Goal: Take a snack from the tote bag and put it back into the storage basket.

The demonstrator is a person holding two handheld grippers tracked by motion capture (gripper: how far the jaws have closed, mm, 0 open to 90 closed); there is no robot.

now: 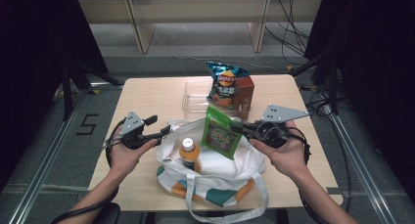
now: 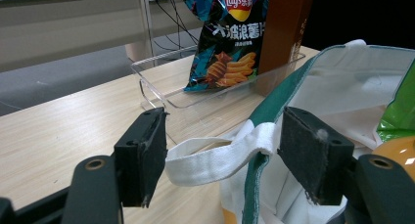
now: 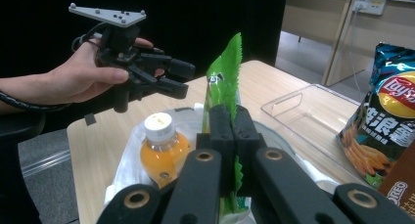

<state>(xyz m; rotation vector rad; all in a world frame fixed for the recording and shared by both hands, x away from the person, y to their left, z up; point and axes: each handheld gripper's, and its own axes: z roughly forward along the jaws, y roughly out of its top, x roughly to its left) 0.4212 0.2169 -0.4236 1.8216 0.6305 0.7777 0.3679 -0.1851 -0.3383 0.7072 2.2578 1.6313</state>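
Green packet between right jaws

Chip bag, brown box in clear tray.

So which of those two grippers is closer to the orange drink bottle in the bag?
Left, narrowly. The left gripper hangs open at the tote bag's rim beside the bottle; the right gripper, clamping the green packet, sits beyond it.

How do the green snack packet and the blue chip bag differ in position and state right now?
The green snack packet is clamped in the right gripper over the tote bag; the blue chip bag stands ungripped in the clear tray, beside a brown box. The packet is plain green; the chip bag is blue with orange chips pictured. Both are sealed snack packs.
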